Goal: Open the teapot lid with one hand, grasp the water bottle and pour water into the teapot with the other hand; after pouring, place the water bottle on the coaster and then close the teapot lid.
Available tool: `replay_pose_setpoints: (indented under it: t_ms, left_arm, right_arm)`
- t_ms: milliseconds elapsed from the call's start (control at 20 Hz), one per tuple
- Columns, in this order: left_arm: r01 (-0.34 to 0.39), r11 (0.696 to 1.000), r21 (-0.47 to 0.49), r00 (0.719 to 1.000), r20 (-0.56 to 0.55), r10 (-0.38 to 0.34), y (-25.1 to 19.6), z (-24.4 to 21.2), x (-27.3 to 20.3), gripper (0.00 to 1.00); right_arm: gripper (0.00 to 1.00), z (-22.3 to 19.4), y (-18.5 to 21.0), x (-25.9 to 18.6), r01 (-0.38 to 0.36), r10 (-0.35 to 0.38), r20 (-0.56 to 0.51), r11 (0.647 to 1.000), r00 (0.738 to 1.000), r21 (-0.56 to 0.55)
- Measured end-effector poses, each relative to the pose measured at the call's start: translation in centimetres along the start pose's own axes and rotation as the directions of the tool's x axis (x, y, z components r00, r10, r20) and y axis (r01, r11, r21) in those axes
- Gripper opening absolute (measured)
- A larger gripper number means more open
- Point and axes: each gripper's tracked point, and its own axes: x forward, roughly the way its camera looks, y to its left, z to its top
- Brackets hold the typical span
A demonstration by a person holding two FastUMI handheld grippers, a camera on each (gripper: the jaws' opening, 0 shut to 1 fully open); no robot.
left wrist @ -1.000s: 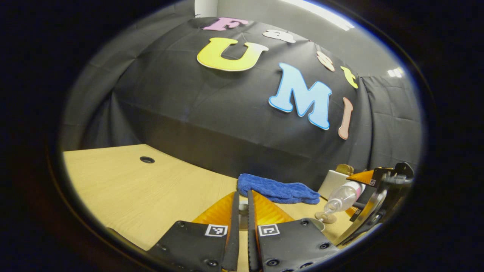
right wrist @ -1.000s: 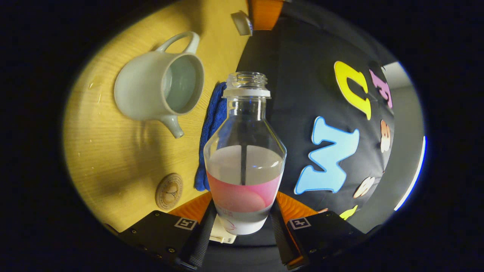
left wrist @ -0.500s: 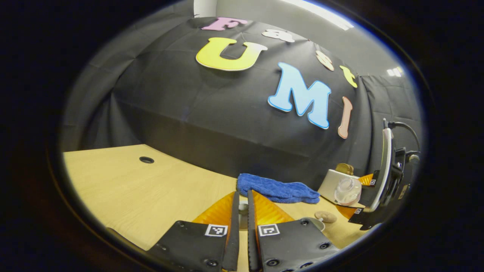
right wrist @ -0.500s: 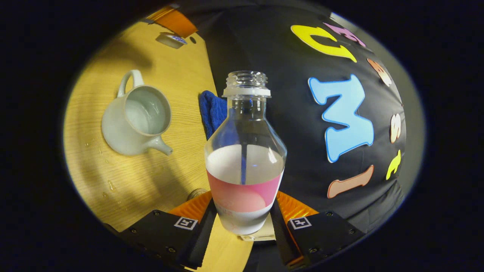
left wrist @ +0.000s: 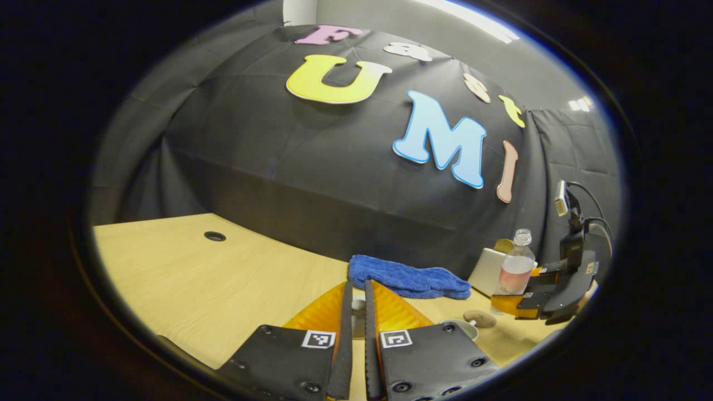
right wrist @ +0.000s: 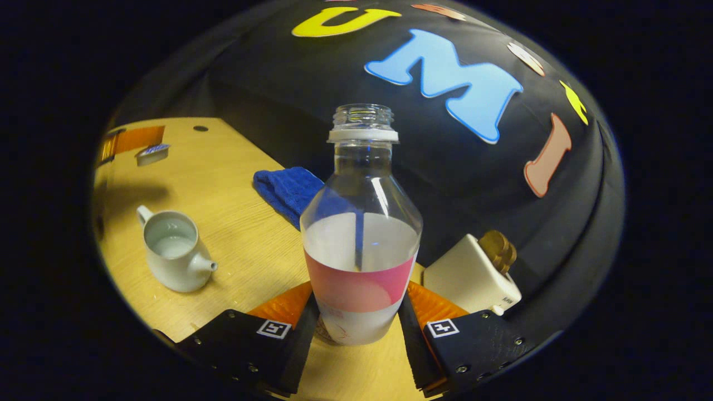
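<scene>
- Water bottle (right wrist: 361,234) – upright, uncapped, partly filled; the right gripper (right wrist: 356,334) has both fingers pressed on its lower body, over the pink label band. Bottle's base is hidden between the fingers, so I cannot tell whether it touches anything below.
- Same bottle (left wrist: 515,267) seen from the left gripper view, far right, upright, with the right gripper (left wrist: 548,295) at its foot.
- Coaster (left wrist: 480,318) – small round disc on the table, just beside the bottle in the left gripper view; contact between them can't be made out.
- Teapot (right wrist: 172,256) – lid off, water inside, spout toward the bottle, standing on the table (right wrist: 239,223) well apart from it. In the left gripper view just a sliver of its rim (left wrist: 465,327) peeks past the finger.
- Left gripper (left wrist: 357,312) – jaws narrow, a small pale object, the teapot lid (left wrist: 358,317), pinched in the gap; mostly hidden. From the right gripper view the lid (right wrist: 151,153) hangs at the far left edge, held above the table.
- Blue cloth (right wrist: 287,189) lies crumpled against the back wall.
- White box (right wrist: 473,275) with a brown round thing on top, right of the bottle; details too small.
</scene>
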Motion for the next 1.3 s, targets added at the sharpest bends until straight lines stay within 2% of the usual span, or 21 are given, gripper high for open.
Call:
replay_pose_setpoints:
  t_ms: [100,200,300,500,850,1300]
  left_arm:
    - [0.001,1.000,0.003,1.000,-0.001,-0.001,-0.1,0.1,0.2,0.17]
    - [0.002,1.000,0.007,1.000,-0.002,-0.002,-0.2,-0.1,0.1,0.17]
    - [0.004,1.000,0.010,1.000,-0.003,-0.004,-0.2,0.0,0.2,0.17]
    - [0.005,1.000,0.012,1.000,-0.003,-0.005,-0.3,0.0,0.2,0.17]
    - [0.009,1.000,0.014,1.000,-0.004,-0.009,-0.3,0.0,0.3,0.17]
    - [0.010,1.000,0.020,1.000,-0.005,-0.010,-0.4,0.0,0.1,0.16]
  right_arm:
    - [0.74,0.1,-0.5,0.7,-0.021,0.019,0.013,0.993,1.000,0.119]
    - [0.74,-0.2,-0.6,1.1,-0.053,0.050,0.019,0.970,0.999,0.239]
    - [0.74,-0.2,-1.0,1.2,-0.063,0.058,0.026,0.949,0.998,0.307]
    - [0.74,-0.6,-0.8,1.5,-0.080,0.073,0.034,0.932,0.997,0.353]
    - [0.74,-1.7,-0.8,2.4,-0.045,0.049,0.000,0.925,0.999,0.376]
    - [0.77,-2.1,-0.9,2.4,-0.064,0.067,0.009,0.893,0.998,0.446]
